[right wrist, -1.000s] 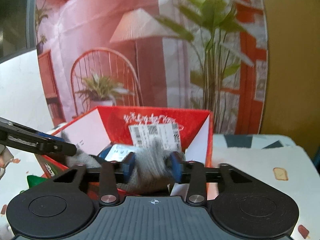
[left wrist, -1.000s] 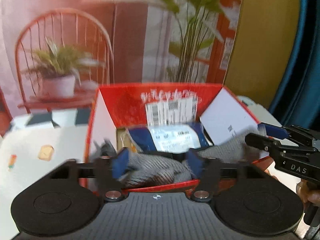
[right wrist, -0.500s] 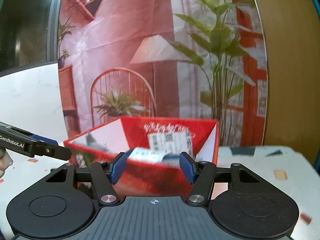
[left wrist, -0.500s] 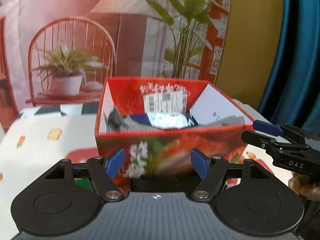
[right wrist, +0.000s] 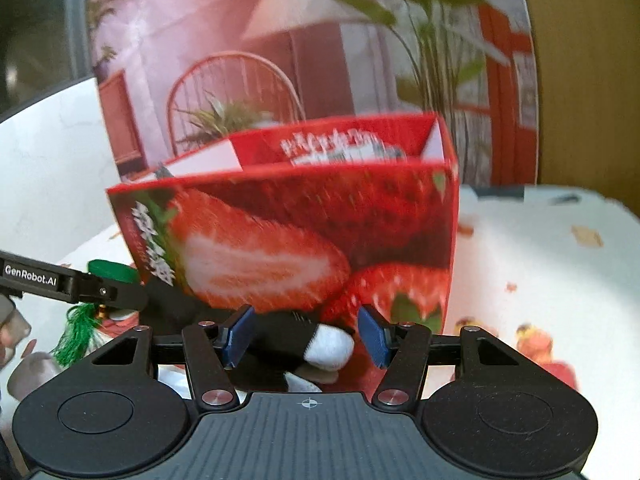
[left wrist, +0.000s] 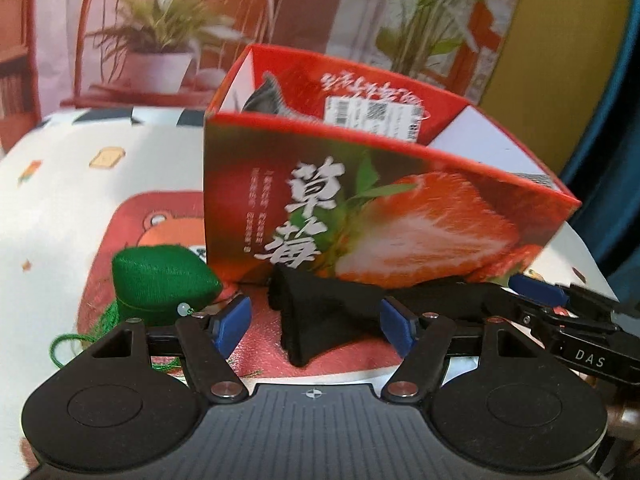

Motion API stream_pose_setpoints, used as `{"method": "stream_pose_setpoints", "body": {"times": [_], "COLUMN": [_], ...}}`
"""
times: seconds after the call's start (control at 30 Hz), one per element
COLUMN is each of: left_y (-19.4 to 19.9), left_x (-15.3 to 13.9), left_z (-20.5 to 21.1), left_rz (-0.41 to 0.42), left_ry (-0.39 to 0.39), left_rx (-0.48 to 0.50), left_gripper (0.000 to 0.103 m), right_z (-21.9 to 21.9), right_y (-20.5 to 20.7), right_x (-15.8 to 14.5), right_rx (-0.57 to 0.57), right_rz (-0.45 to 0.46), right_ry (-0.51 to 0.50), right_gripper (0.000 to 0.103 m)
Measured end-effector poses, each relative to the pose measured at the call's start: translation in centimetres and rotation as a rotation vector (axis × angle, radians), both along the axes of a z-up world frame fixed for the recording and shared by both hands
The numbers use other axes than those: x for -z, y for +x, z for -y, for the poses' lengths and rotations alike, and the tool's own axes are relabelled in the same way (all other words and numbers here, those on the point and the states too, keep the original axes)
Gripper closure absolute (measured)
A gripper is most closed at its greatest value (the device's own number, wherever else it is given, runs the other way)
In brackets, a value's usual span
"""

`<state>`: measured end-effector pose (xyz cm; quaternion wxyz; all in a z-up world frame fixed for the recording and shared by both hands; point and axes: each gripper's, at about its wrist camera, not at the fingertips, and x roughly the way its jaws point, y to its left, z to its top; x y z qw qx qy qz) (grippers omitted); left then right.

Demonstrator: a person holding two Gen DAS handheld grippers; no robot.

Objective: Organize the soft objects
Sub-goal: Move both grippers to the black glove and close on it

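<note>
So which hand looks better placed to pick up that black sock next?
Probably the left. The left gripper has the black sock's open end between its open jaws. The right gripper frames only the white toe, a smaller hold.

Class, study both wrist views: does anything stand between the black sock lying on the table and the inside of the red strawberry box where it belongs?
Yes. The black sock with a white toe lies at the foot of the red strawberry-printed cardboard box, so the box's tall near wall stands between it and the open top. Both grippers are open around the sock, nothing blocking them.
</note>
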<state>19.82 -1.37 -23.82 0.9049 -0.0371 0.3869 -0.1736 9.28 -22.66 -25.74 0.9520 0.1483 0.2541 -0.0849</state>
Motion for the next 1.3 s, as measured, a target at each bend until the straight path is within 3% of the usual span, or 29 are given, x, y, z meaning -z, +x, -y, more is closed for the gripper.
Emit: {"method": "stream_pose_setpoints", "body": {"times": [0.23, 0.33, 0.4, 0.5, 0.93, 1.1, 1.3], "left_y": [2.0, 2.4, 2.3, 2.0, 1.3, 1.1, 0.5], "left_x": [1.7, 2.1, 2.2, 2.1, 2.2, 2.1, 2.5], "left_z": [0.1, 0.0, 0.0, 0.7, 0.6, 0.9, 1.1], "left_rz": [-0.036, -0.031, -0.028, -0.012, -0.023, -0.032, -0.047], "left_ry": [-0.037, -0.053, -0.064, -0.036, -0.046, -0.04, -0.026], "left_rx": [-0.035, -0.026, -0.008, 0.008, -0.003, 0.019, 0.03], "left_gripper": [0.031, 0.041, 0.054, 0.059, 0.063, 0.075, 0.079], "right_z": [1.3, 1.3, 1.0, 0.4, 0.7, 0.5, 0.4], "right_y": [1.3, 1.8, 1.9, 2.2, 2.3, 2.3, 2.4], "right_x": [2.0, 2.2, 2.3, 2.4, 2.6, 2.7, 2.7], "right_rx": [0.05, 0.045, 0.035, 0.018, 0.018, 0.005, -0.011], "right_rz": [-0.051, -0.067, -0.077, -0.095, -0.103, -0.104, -0.102], "right_ry": [0.083, 0.081, 0.066, 0.043, 0.066, 0.061, 0.066], "right_gripper": [0.051, 0.053, 0.056, 0.062, 0.064, 0.07, 0.075]}}
